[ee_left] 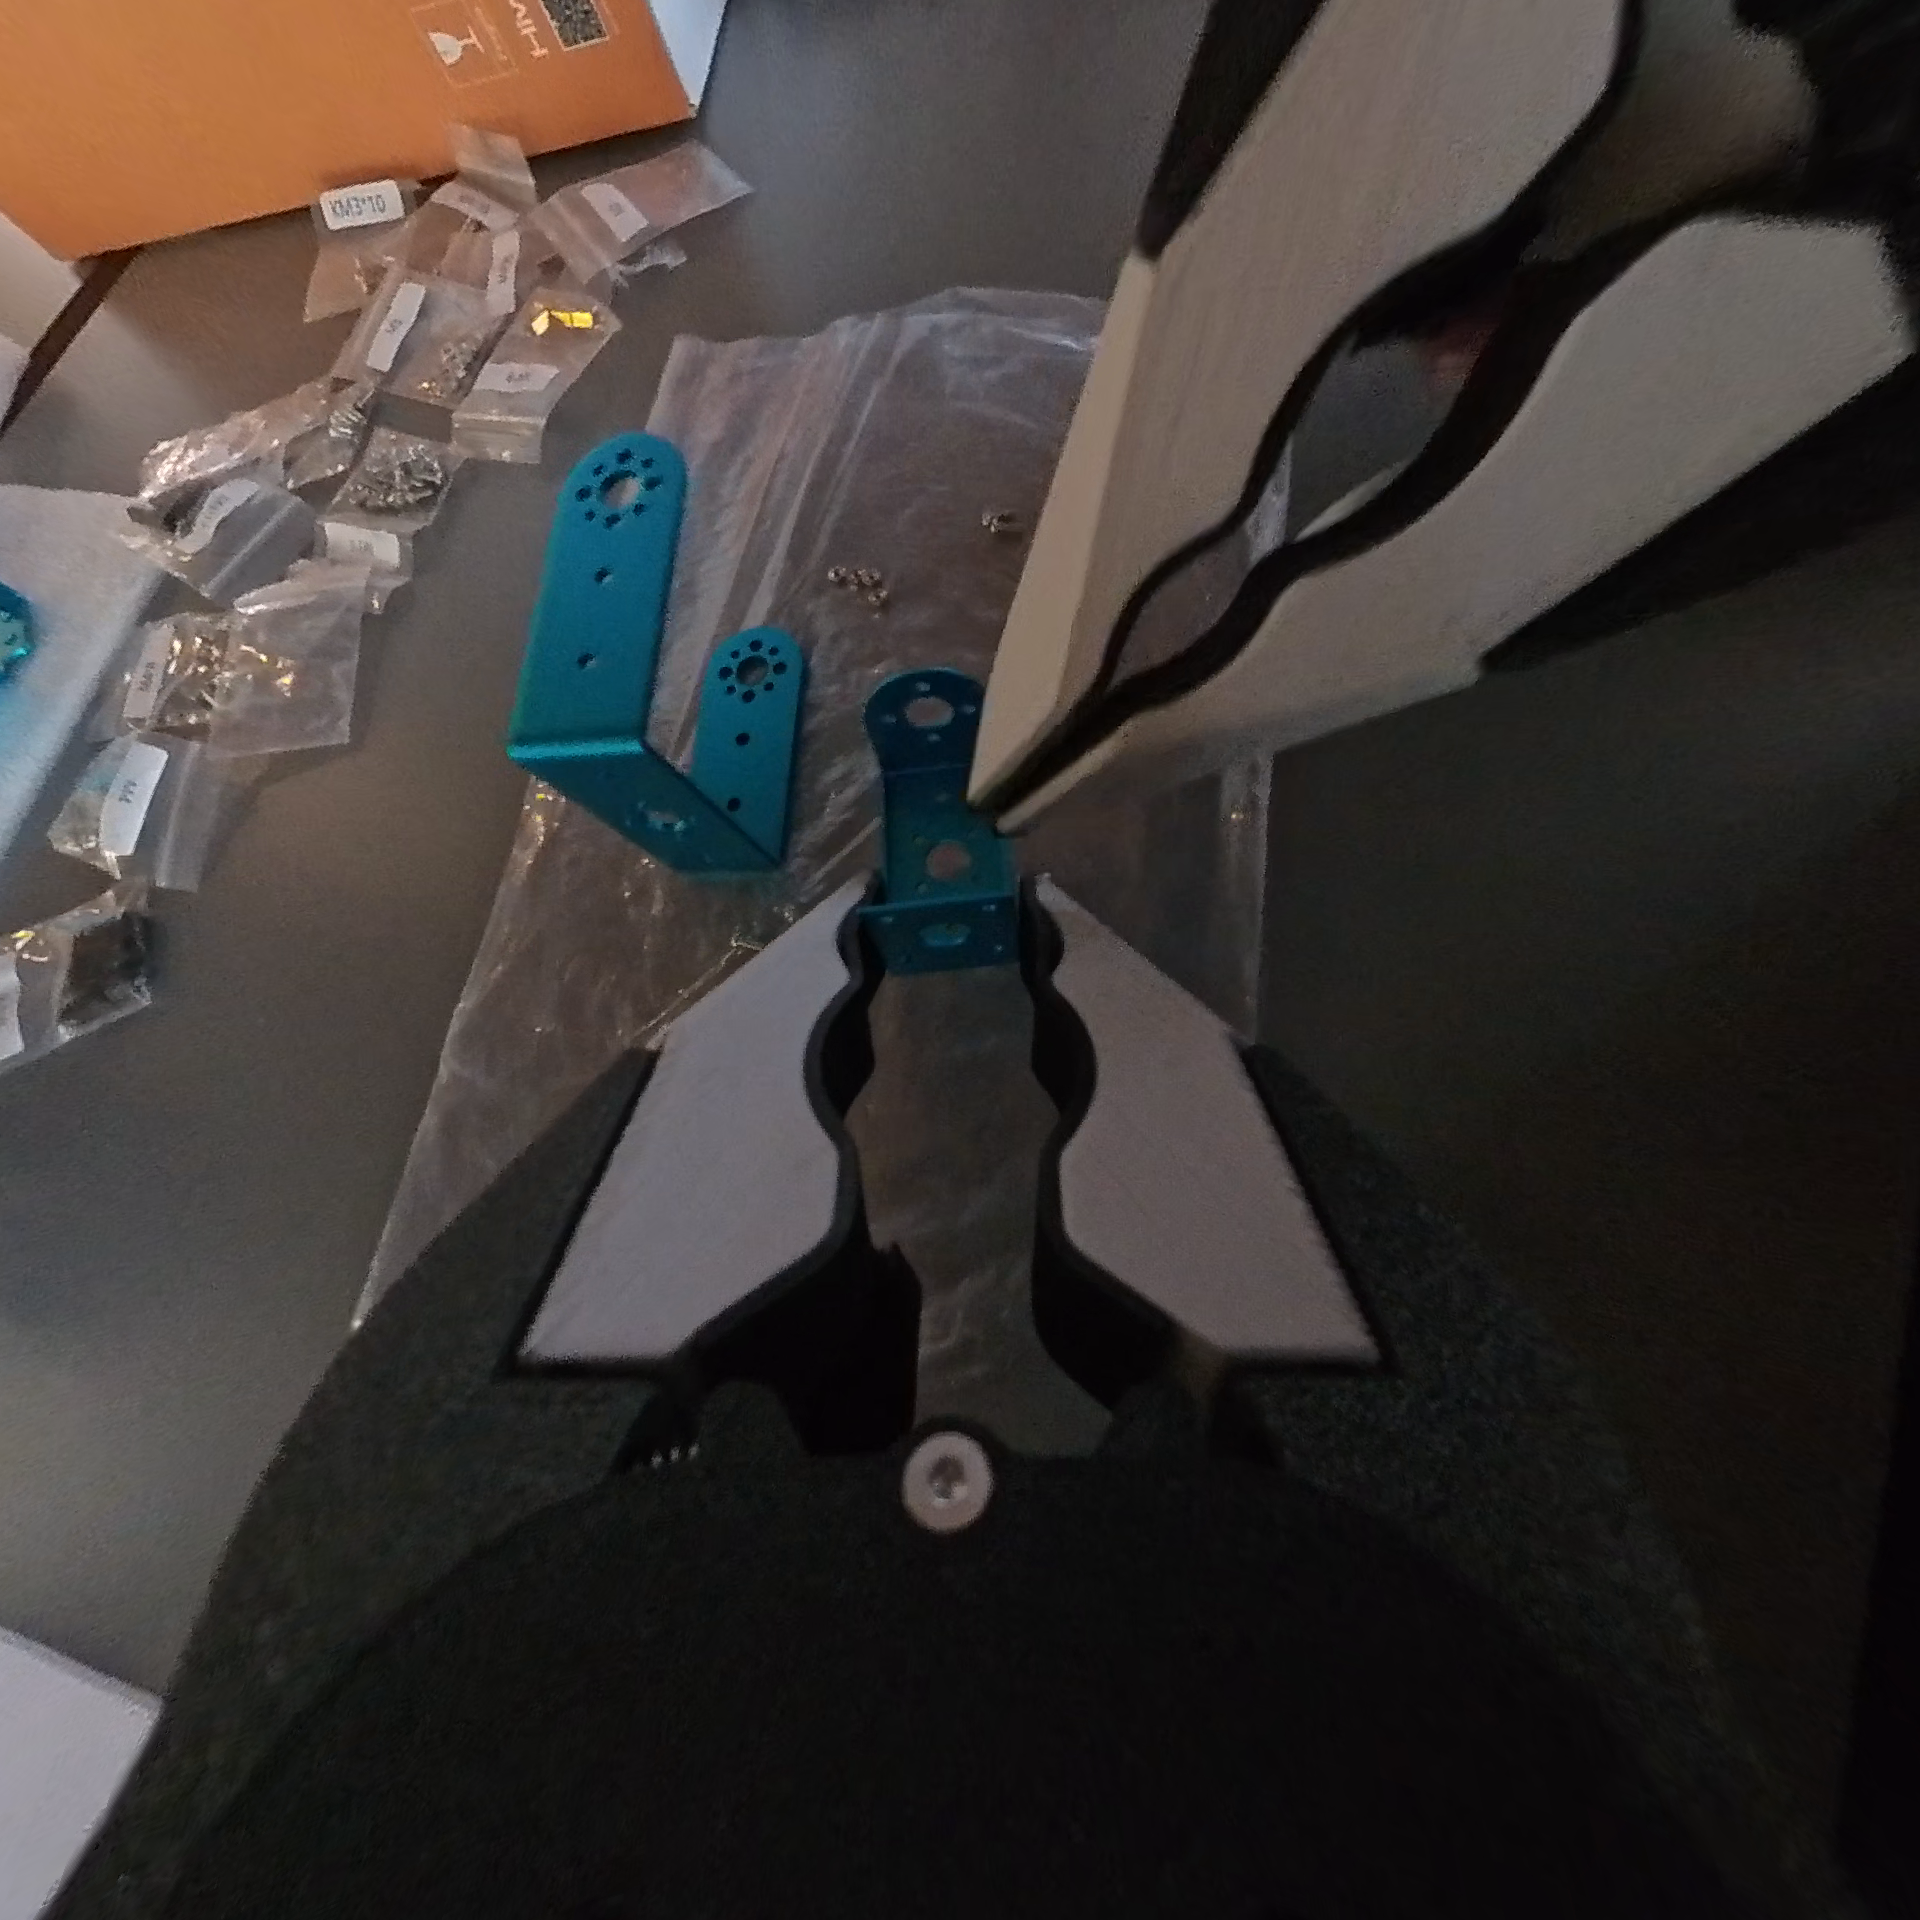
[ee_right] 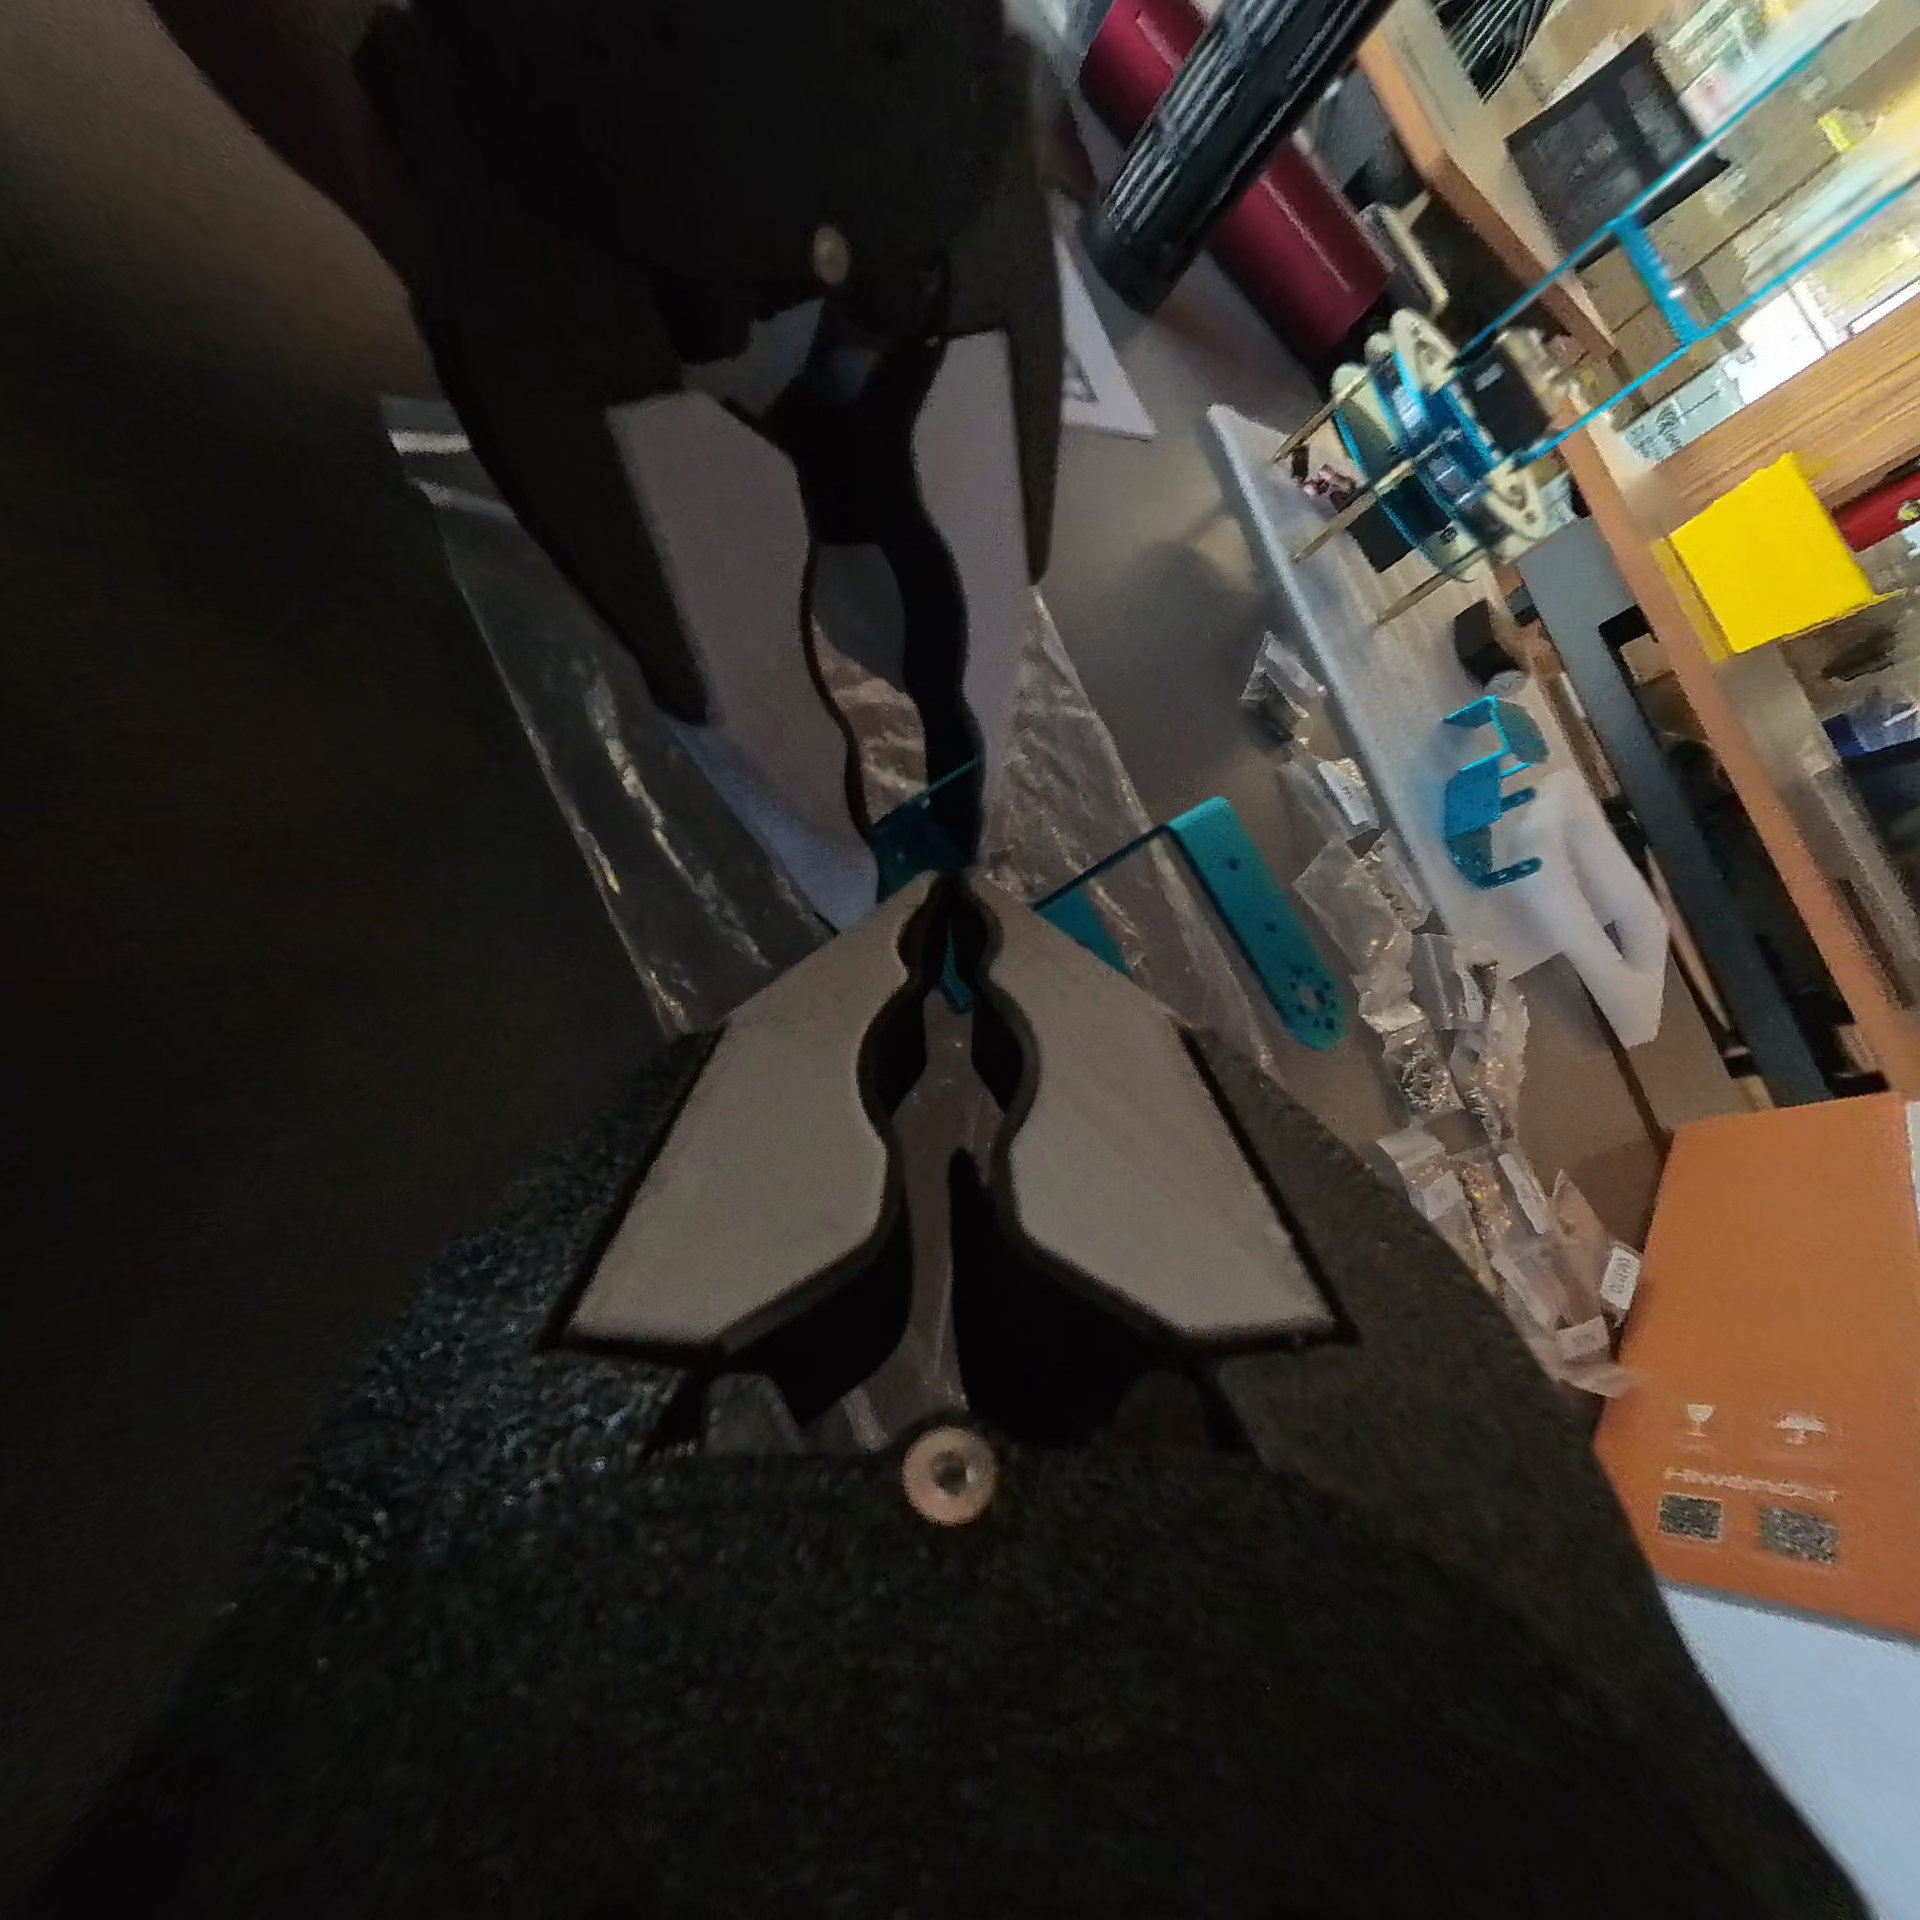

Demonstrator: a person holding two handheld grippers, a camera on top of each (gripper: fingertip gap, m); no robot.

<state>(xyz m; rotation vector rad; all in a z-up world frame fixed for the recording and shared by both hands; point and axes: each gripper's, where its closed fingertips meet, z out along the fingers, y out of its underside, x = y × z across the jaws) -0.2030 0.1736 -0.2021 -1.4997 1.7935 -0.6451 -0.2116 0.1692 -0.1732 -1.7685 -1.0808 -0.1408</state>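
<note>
A small blue U-shaped bracket [ee_left: 940, 914] with holes stands over a clear plastic bag [ee_left: 831, 499] on the dark table. My left gripper [ee_left: 951, 914] is shut on its near end, one fingertip on each side. My right gripper [ee_left: 992, 816] comes down from the upper right with its jaws together, and its tips touch the bracket's right wall. I cannot tell whether anything tiny is pinched there. In the right wrist view my right gripper [ee_right: 951, 894] meets the small bracket [ee_right: 925, 831], and the left gripper [ee_right: 914, 800] reaches in from above. A larger blue U bracket [ee_left: 644, 717] lies just to the left, and it also shows in the right wrist view [ee_right: 1226, 894].
A few loose nuts [ee_left: 862, 584] lie on the bag. Several small zip bags of hardware [ee_left: 395, 416] spread along the left. An orange box [ee_left: 260, 104] sits at the far left, and it also shows in the right wrist view [ee_right: 1766, 1351]. A white tray [ee_right: 1340, 623] with blue parts and shelves stand beyond. Only a small space, under 4 cm, lies between the two pairs of fingers.
</note>
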